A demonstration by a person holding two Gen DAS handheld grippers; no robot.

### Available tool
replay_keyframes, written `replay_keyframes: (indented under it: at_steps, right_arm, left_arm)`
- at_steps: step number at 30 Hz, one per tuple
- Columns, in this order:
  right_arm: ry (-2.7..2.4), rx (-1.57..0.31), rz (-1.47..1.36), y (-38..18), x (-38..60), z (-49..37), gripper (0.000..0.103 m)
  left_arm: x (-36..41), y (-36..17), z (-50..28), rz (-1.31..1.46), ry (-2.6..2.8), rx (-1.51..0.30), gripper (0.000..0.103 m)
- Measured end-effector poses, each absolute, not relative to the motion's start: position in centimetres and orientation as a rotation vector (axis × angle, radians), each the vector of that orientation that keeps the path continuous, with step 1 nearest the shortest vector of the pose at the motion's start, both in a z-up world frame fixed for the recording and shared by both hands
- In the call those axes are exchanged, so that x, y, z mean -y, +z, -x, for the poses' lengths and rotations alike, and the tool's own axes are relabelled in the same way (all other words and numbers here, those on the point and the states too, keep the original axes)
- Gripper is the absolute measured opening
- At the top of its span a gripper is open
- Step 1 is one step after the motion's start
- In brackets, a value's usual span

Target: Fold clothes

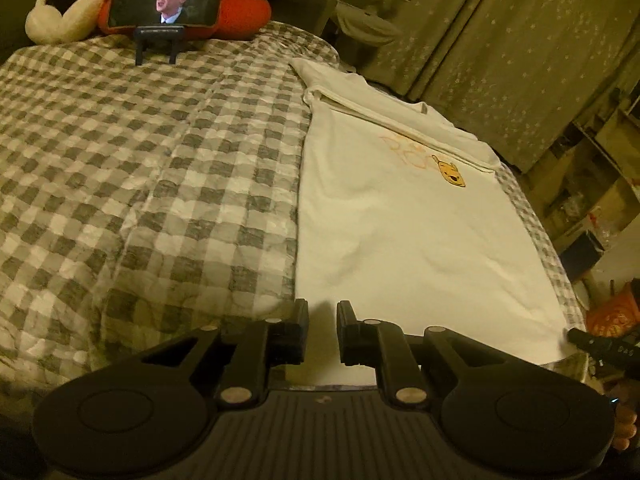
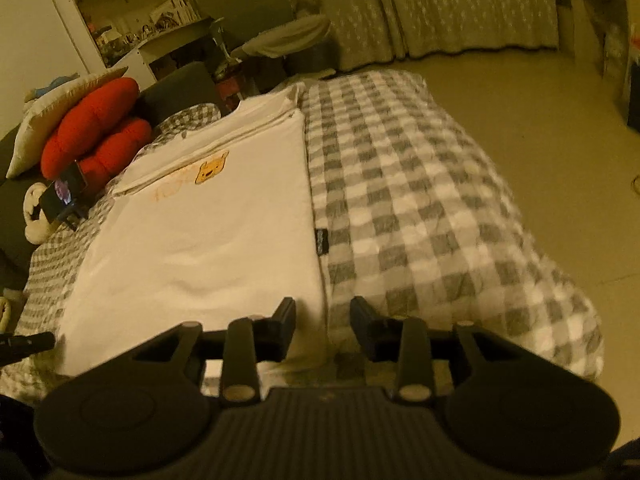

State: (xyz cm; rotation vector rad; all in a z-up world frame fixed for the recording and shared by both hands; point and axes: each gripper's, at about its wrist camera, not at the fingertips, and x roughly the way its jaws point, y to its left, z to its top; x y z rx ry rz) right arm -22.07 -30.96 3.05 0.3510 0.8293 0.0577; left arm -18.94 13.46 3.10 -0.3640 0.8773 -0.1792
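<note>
Left gripper (image 1: 322, 332) low at the near edge of the bed, fingers apart with a narrow gap, nothing between them; just ahead of the fingertips, the near left corner of a white T-shirt (image 1: 400, 220); shirt spread flat on the checked quilt (image 1: 140, 184), stretching away ahead and to the right of this tool; both long sides folded in, so a long narrow shape; a yellow bear face (image 1: 454, 174) printed far ahead and to the right, with faint orange writing beside it; at the far end ahead-left, a phone (image 1: 166, 3) on a dark stand, screen lit; behind it a red cushion (image 1: 244, 10) and a cream soft toy (image 1: 66, 2) to its left; starred curtains (image 1: 500, 40) far ahead on the right.

Right gripper (image 2: 322, 330) also low at the near edge, fingers further apart, holding nothing; left finger (image 2: 285, 320) over the near right corner of the shirt, right finger over bare quilt; right edge of the shirt running straight ahead between the two fingers; a small dark label (image 2: 321, 241) on that edge, ahead of the tool; tip of the left gripper visible far to the left, just beside the shirt's other near corner; touching or not, cannot tell; bare floor (image 2: 520, 100) ahead-right beyond the bed.
</note>
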Motion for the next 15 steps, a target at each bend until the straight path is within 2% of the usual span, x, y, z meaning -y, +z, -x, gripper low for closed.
replay_keyframes:
  at_steps: [8, 12, 13, 14, 15]
  right_arm:
    - [0.056, -0.834, -0.357, 2.6, 30.6, 22.7, 0.032]
    - [0.06, -0.831, -0.354, 2.5, 30.4, 22.8, 0.012]
    - [0.062, -0.824, -0.356, 2.6, 30.3, 22.9, 0.011]
    - [0.063, -0.814, -0.356, 2.6, 30.3, 23.0, 0.01]
    - [0.067, -0.801, -0.362, 2.8, 30.3, 23.1, 0.01]
  left_arm:
    - [-11.9, 2.4, 18.8, 0.275, -0.182, -0.909, 0.014]
    - [-10.7, 1.9, 18.5, 0.207, -0.176, -0.923, 0.014]
    - [-10.4, 1.8, 18.5, 0.192, -0.173, -0.923, 0.012]
    - [-10.4, 1.8, 18.5, 0.186, -0.172, -0.919, 0.008]
    - [-10.4, 1.9, 18.6, 0.184, -0.173, -0.912, 0.0]
